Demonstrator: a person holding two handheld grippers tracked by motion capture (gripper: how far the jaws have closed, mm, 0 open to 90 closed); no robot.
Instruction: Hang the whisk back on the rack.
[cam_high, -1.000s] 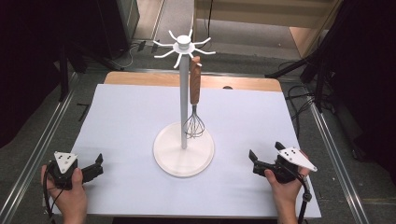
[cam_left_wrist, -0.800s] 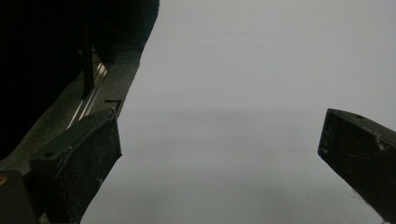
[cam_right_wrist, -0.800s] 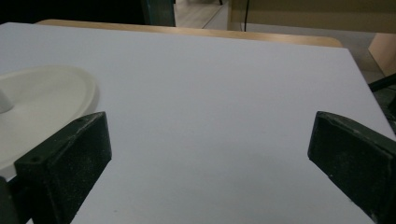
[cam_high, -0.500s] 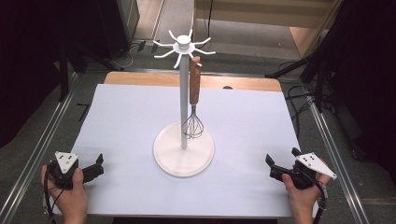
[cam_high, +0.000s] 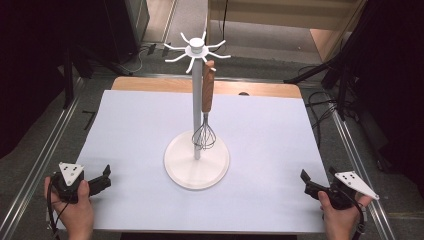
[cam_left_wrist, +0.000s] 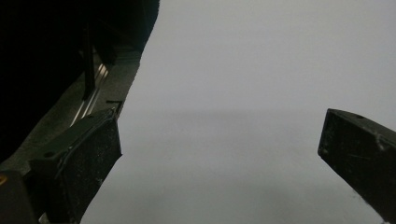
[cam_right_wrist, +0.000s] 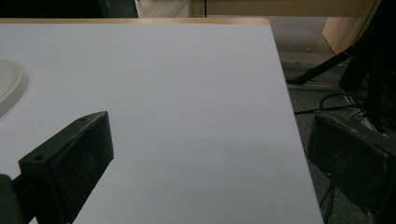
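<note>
Hanging from the stand (cam_high: 197, 107), the whisk (cam_high: 205, 116) stays off the desk (cam_high: 280, 130), flanked by left gripper (cam_high: 102, 176) and right gripper (cam_high: 310, 182), both wide, empty

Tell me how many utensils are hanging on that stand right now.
1: a wooden-handled whisk hangs from a hook on the right side of the white stand, its wires just above the base.

My forearms run off the bottom edge in the high view. In the right gripper view the stand's base (cam_right_wrist: 10, 88) is cut by the left edge to a pale sliver. The whisk's (cam_high: 204, 136) hook contact at the stand's crown is too small to tell.
</note>
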